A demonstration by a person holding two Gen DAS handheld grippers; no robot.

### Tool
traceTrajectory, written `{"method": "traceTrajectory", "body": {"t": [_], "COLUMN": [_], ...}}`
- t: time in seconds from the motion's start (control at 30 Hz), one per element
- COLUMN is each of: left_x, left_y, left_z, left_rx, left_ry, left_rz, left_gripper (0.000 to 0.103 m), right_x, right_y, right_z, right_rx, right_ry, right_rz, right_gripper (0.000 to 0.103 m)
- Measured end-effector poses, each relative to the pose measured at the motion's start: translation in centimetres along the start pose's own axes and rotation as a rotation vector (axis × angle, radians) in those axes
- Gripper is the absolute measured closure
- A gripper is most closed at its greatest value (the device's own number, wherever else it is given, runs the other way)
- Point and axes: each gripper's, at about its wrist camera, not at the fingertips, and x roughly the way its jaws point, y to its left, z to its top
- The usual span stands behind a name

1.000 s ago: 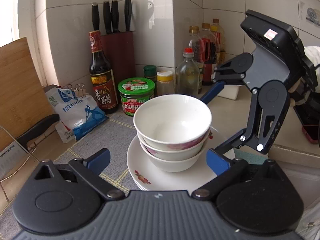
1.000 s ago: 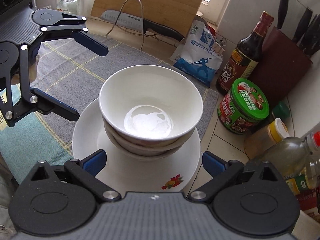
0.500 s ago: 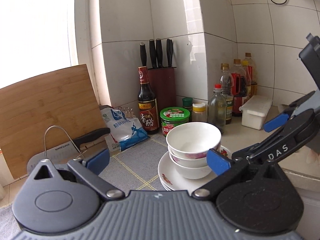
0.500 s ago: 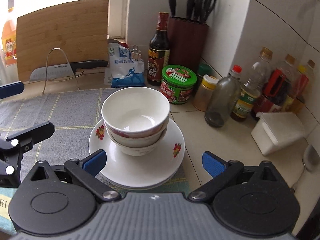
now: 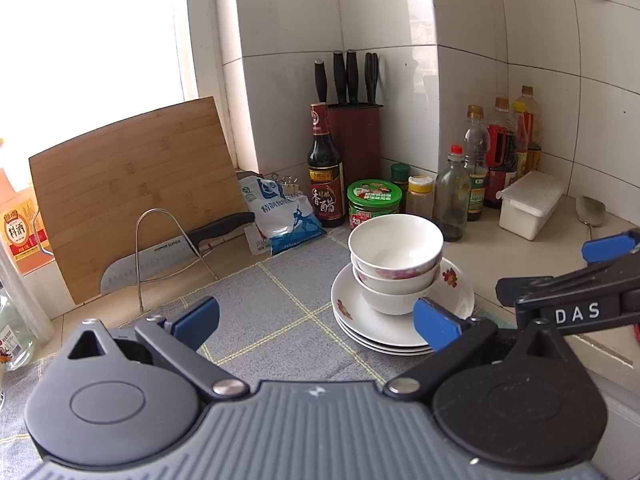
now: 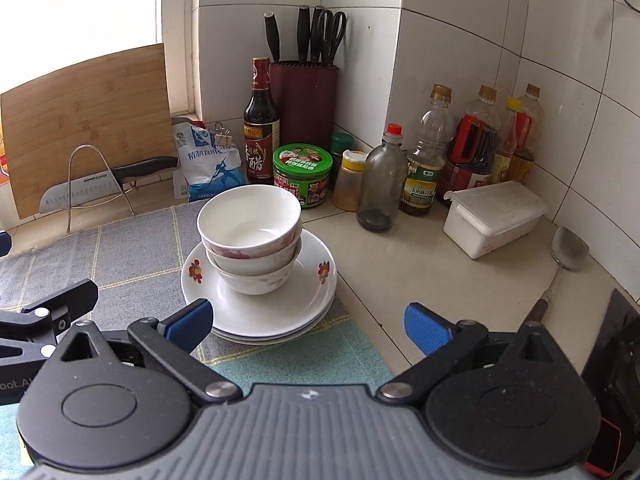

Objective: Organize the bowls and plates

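Three white bowls [image 5: 394, 264] [image 6: 250, 236] are nested on a stack of white flowered plates [image 5: 360, 322] [image 6: 308, 300], which rests on a grey checked mat [image 5: 276, 320] [image 6: 132, 256]. My left gripper [image 5: 316, 322] is open and empty, held back from the stack and to its left. My right gripper [image 6: 308, 326] is open and empty, held back in front of the stack. The right gripper's fingers [image 5: 608, 245] show at the right edge of the left wrist view.
Along the tiled wall stand a bamboo cutting board [image 5: 128, 192], a cleaver on a wire rack [image 5: 160, 256], a salt bag [image 5: 280, 216], a vinegar bottle [image 5: 325, 176], a knife block [image 5: 354, 140], a green jar [image 5: 374, 200], several bottles [image 6: 460, 152], a white lidded box [image 6: 494, 216] and a metal ladle [image 6: 568, 256].
Both grippers have pulled back and up from the stack of bowls and plates, so the stack looks smaller and farther away. The stack has not moved. Both stay open.
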Motion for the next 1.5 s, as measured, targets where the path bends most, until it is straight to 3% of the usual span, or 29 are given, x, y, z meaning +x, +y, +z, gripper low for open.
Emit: {"method": "traceTrajectory", "body": {"t": [0.5,1.5], "left_x": [0.4,1.1], "left_y": [0.7,0.6], "left_z": [0.2,0.4], "left_rx": [-0.081,-0.102], "left_ry": [0.05,0.076], "left_rz": [0.009,-0.001], "left_gripper": [0.001,0.001], "right_x": [-0.8,-0.9], "right_y": [0.7,0.5], "right_z": [0.5,0.8], "right_rx": [-0.02,-0.031], "right_ry": [-0.027,-0.033], "right_rz": [-0.005,-0.034], "right_gripper": [0.0,0.0]}}
